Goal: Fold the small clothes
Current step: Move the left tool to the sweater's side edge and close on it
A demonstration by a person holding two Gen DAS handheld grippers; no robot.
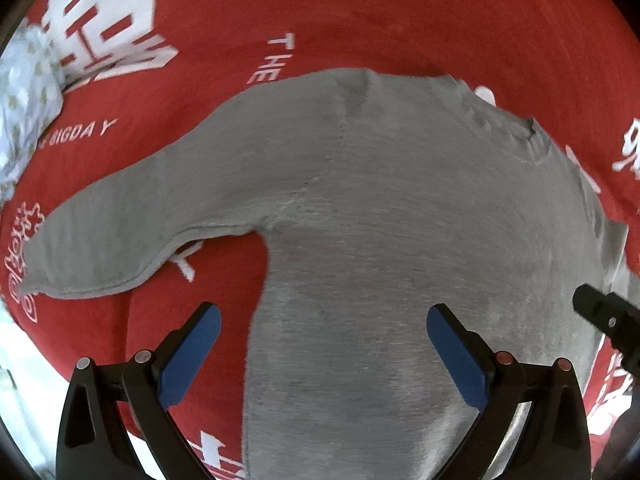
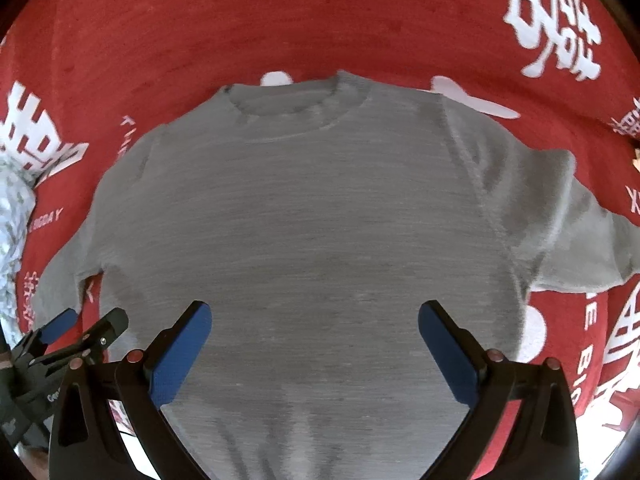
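Grey sweater [image 2: 312, 216] lies flat, sleeves spread, on the red printed cloth [image 2: 280, 20], evidently laid out for folding, while left gripper [image 1: 322, 354] and right gripper [image 2: 314, 350] hover above its near part, both released and empty.

Matt grey knit sweater [image 2: 312, 208] lies on red printed cloth [image 2: 280, 20].

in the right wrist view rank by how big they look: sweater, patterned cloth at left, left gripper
1. sweater, by far
2. patterned cloth, cut off by the frame edge
3. left gripper, similar in apparent size, so unsure
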